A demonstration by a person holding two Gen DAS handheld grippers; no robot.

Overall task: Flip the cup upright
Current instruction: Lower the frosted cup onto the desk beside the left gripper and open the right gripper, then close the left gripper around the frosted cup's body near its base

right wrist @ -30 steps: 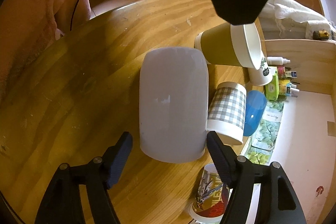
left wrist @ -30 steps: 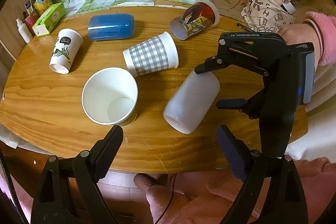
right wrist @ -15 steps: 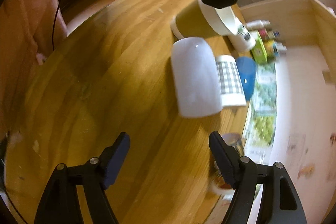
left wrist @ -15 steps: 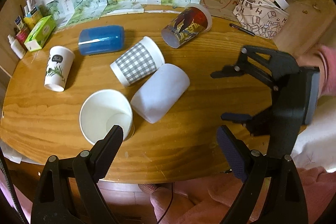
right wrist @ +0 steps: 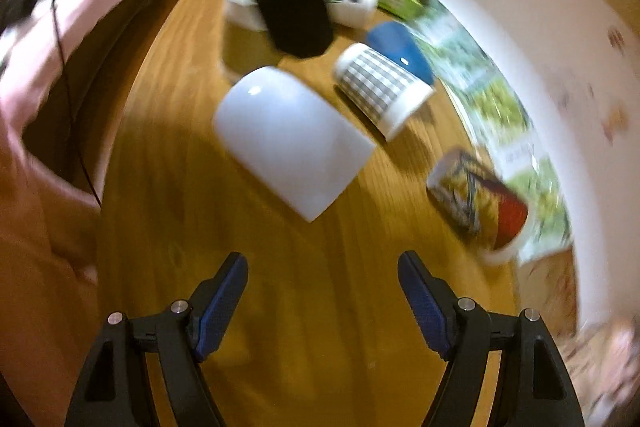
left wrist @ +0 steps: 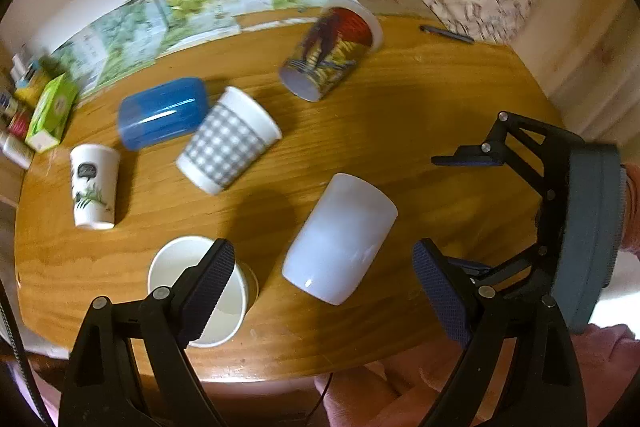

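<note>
A plain white cup (left wrist: 340, 239) lies on its side on the wooden table (left wrist: 400, 131); it also shows in the right wrist view (right wrist: 292, 143). My left gripper (left wrist: 324, 287) is open and empty, just in front of that cup. My right gripper (right wrist: 322, 291) is open and empty, pulled back from the cup; it shows in the left wrist view (left wrist: 460, 211) to the cup's right. A white paper cup (left wrist: 200, 291) stands upright at the near left.
A grey-checked cup (left wrist: 228, 147), a blue cup (left wrist: 164, 117), a picture-printed cup (left wrist: 328, 53) and a white leaf-print cup (left wrist: 94, 187) lie on the table. A patterned box (left wrist: 480, 3) and a pen (left wrist: 446, 34) are at the back right. A green tissue box (left wrist: 50, 111) is at left.
My right gripper has let go of the white cup and drawn back to the right. The white cup lies free on the table. Both views have shifted and blurred.
</note>
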